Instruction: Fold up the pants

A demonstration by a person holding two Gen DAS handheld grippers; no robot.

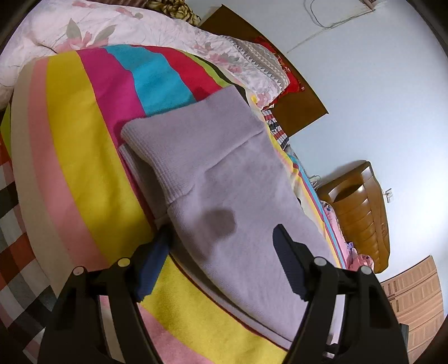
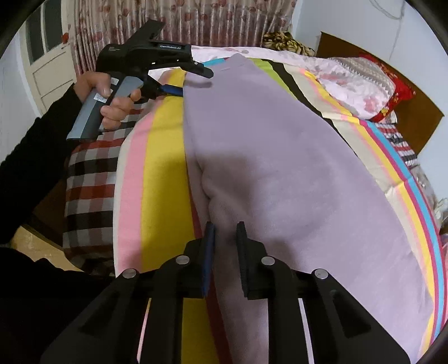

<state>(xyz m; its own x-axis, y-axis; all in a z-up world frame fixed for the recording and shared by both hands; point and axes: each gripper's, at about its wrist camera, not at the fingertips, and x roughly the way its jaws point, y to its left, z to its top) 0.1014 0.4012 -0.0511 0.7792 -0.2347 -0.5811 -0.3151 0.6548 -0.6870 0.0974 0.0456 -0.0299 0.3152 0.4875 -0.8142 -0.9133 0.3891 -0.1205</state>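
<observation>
Lilac knit pants lie flat on a striped blanket on a bed, the ribbed cuff end folded over toward the far side. My left gripper is open, its jaws straddling the near edge of the pants; one finger is under the edge, the other above the cloth. In the right wrist view the pants stretch away, and the left gripper shows at their far end. My right gripper has its jaws nearly together around a raised fold of the pants' edge.
A floral quilt and pillows lie at the bed's head by a brown headboard. A wooden nightstand stands beside the bed. A checked sheet hangs at the bed's edge. Curtains and a door are behind.
</observation>
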